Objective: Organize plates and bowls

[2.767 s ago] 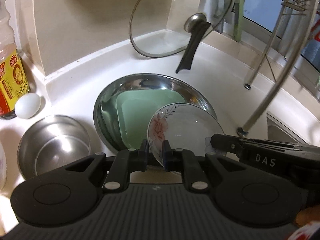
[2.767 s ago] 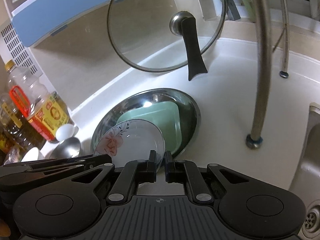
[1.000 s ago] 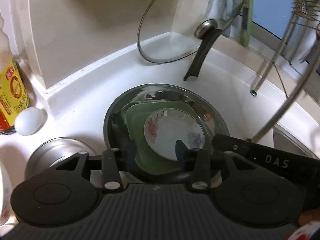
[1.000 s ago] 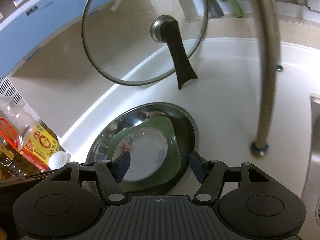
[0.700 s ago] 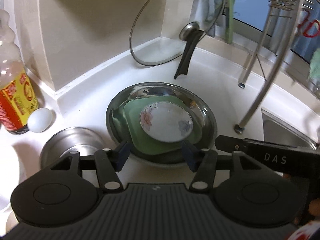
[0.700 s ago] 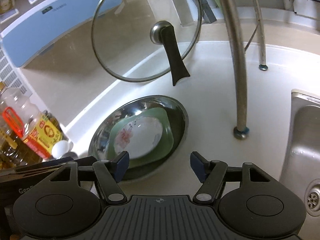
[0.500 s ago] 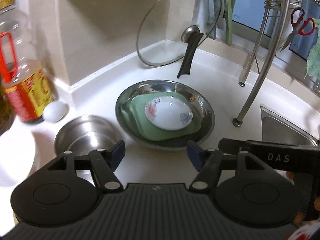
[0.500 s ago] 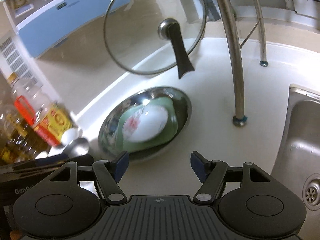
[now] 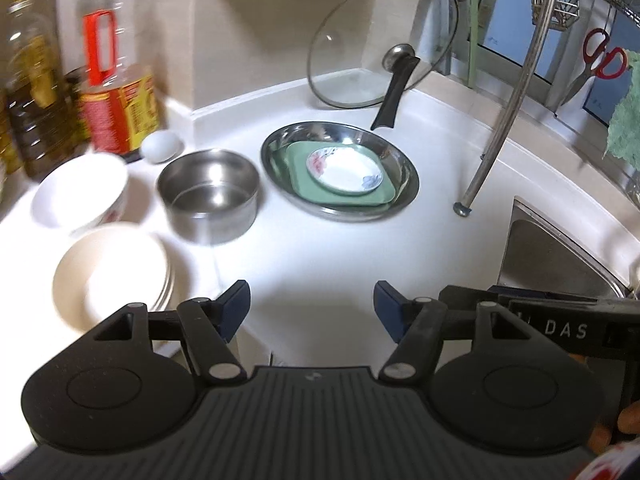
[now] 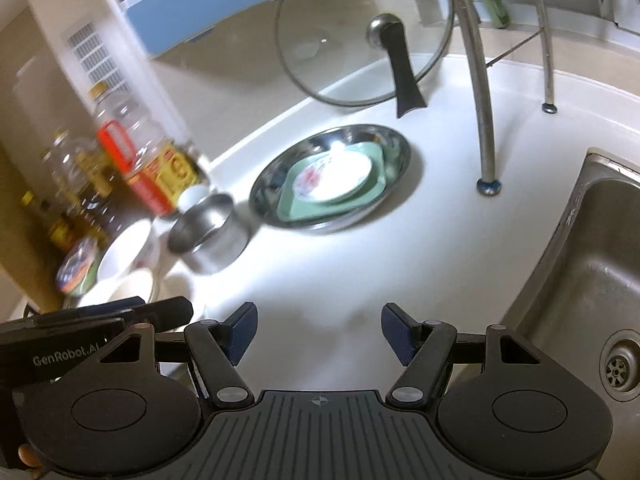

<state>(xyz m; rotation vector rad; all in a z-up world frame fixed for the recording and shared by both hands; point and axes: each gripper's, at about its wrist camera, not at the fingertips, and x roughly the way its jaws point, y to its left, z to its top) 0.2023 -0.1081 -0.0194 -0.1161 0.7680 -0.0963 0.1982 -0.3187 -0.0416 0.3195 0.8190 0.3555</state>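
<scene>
A floral white plate [image 9: 344, 170] [image 10: 334, 178] lies on a green square plate [image 9: 298, 168] [image 10: 300, 208] inside a wide steel basin [image 9: 404, 176] [image 10: 396, 152] on the white counter. To its left stands a steel bowl [image 9: 208, 194] [image 10: 210, 232], then a white bowl [image 9: 80, 194] [image 10: 128, 252] and a stack of cream bowls [image 9: 112, 276]. My left gripper [image 9: 310, 310] is open and empty, well back from the basin. My right gripper [image 10: 318, 330] is open and empty too, over bare counter.
A glass lid [image 9: 380, 40] [image 10: 360, 36] leans on the wall behind the basin. Oil bottles [image 9: 116, 80] [image 10: 148, 160] and an egg [image 9: 162, 146] crowd the left. A rack leg [image 9: 504, 120] [image 10: 482, 100] stands right, a steel sink [image 10: 592, 272] beyond it.
Both grippers let go of the floral plate, which now lies on the green plate, opened wide and pulled back from the basin. The bowls at the left have come into view.
</scene>
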